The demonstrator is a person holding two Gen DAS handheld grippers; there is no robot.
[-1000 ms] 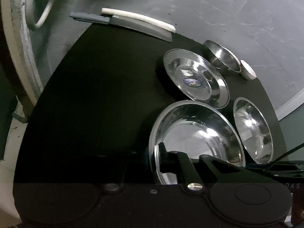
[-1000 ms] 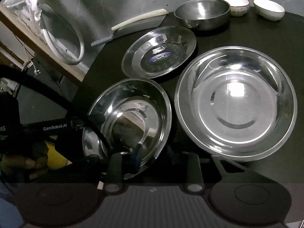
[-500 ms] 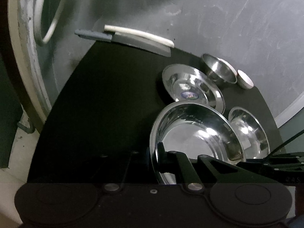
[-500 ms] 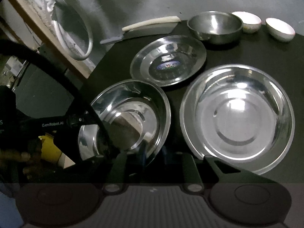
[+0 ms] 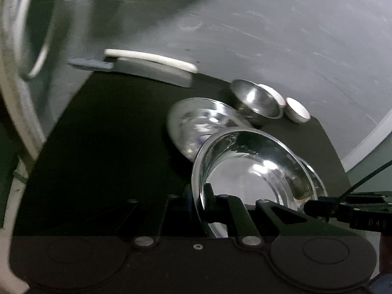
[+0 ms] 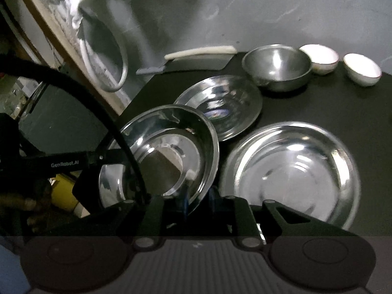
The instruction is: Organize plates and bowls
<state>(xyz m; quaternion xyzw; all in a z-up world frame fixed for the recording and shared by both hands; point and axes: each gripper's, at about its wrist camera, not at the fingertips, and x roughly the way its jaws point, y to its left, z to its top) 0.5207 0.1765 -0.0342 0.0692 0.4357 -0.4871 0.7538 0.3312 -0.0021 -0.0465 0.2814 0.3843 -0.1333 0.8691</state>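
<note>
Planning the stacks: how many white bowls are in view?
2 white bowls at the far edge: one beside the steel bowl, the other further right. More may be hidden.

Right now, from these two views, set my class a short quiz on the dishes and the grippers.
1. True or false: the left gripper and right gripper clamp the same plate.
2. How many white bowls are there?
3. The steel bowl is: A) inside the big plate; B) upright beside the white bowls; C) upside down.
Key: 1 true; 2 two; 3 B.
</note>
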